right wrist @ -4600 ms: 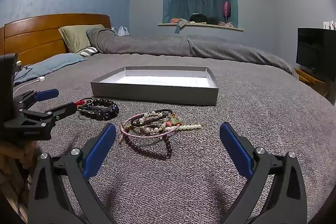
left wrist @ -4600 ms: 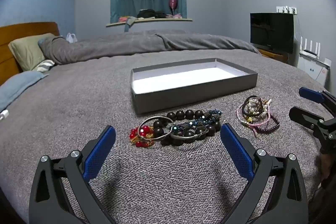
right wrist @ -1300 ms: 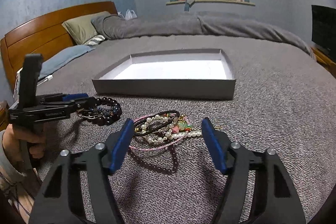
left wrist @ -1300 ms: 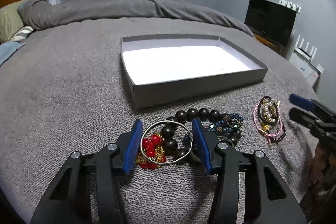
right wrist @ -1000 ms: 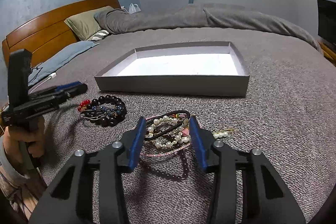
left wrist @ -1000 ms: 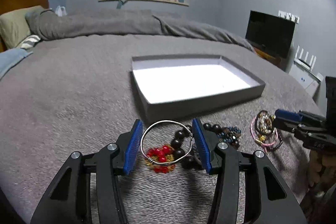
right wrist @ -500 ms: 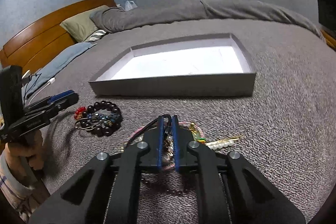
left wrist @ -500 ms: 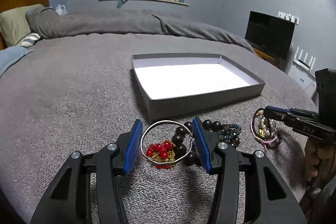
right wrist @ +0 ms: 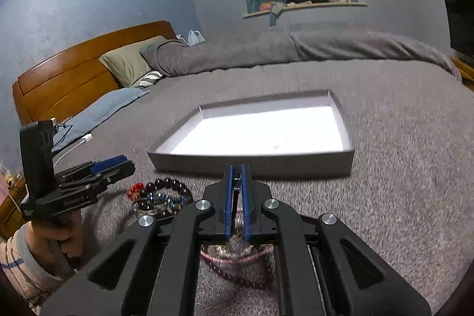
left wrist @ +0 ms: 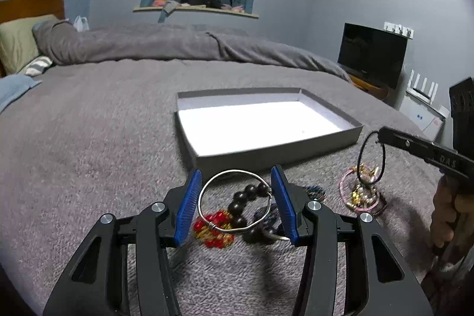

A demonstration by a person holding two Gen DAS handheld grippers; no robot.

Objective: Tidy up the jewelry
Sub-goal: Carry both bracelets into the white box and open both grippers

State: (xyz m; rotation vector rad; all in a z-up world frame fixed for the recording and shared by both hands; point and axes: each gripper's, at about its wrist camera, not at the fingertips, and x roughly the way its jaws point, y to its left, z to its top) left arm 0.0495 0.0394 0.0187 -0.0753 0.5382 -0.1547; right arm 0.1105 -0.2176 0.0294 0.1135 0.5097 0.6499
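The left gripper (left wrist: 235,205) clamps a silver bangle (left wrist: 234,202) flat between its blue pads; the right gripper (right wrist: 236,197) pinches a black cord loop (left wrist: 371,159) clear of the pink bracelet pile (left wrist: 360,193). Both should travel level over the grey tray (left wrist: 278,153) wall before releasing. The right gripper's lettering is too blurred to read

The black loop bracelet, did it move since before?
Yes. The black loop bracelet went up: it now hangs from the right gripper above the pink pile, near the gray box.
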